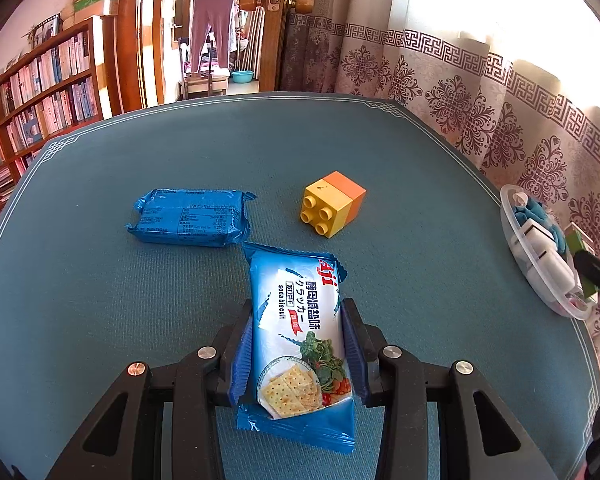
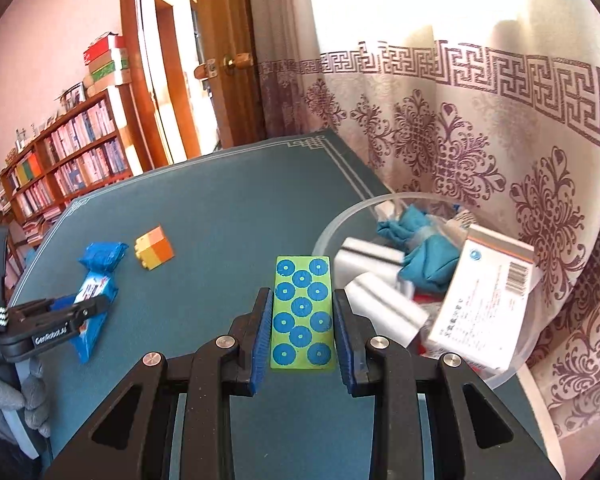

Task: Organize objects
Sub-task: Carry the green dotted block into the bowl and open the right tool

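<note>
My left gripper [image 1: 298, 312] is shut on a blue soda biscuit packet [image 1: 300, 328] above the blue table mat [image 1: 100, 300]; it also shows in the right wrist view [image 2: 94, 308]. My right gripper [image 2: 302, 300] is shut on a green block with blue dots [image 2: 303, 316], held just left of a clear plastic bowl [image 2: 340, 222]. The bowl holds white boxes [image 2: 384, 304], a blue cloth [image 2: 424, 256] and a medicine box [image 2: 484, 300]. A second blue packet [image 1: 188, 216] and a yellow-orange toy brick [image 1: 332, 202] lie on the mat.
A patterned curtain [image 1: 480, 92] hangs along the table's right and far side. A bookshelf [image 1: 40, 92] and a wooden door [image 1: 284, 20] stand beyond the far edge. The bowl [image 1: 516, 256] sits at the table's right edge.
</note>
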{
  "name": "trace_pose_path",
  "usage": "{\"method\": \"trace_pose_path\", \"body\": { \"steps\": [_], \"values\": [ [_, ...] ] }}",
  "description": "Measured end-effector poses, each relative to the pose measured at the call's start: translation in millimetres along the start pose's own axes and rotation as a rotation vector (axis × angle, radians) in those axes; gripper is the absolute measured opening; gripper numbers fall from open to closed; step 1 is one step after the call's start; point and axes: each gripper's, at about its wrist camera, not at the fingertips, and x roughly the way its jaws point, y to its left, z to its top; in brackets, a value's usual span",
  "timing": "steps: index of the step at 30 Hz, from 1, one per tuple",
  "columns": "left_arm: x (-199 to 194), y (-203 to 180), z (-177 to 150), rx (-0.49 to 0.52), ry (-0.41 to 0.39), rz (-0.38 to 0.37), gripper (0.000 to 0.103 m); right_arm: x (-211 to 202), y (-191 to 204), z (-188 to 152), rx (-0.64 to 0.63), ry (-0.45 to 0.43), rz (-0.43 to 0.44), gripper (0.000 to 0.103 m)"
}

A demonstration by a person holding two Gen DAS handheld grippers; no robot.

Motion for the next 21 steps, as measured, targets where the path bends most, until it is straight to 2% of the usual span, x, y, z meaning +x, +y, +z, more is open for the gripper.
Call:
{"method": "trace_pose_path", "body": {
  "steps": [7, 12, 21],
  "values": [
    [4, -5, -2, 0.014, 0.015, -0.005, 0.042, 12, -41, 24, 0.065, -0.038, -0.095, 0.03],
    [6, -5, -3, 0.012, 0.021, -0.006, 0.042, 23, -65, 27, 0.119, -0.045, -0.152, 0.031],
    [9, -16, -5, 0.032, 0.04, -0.004, 0.042, 11, -79, 14, 0.159, -0.058, -0.148, 0.032]
  ]
}}
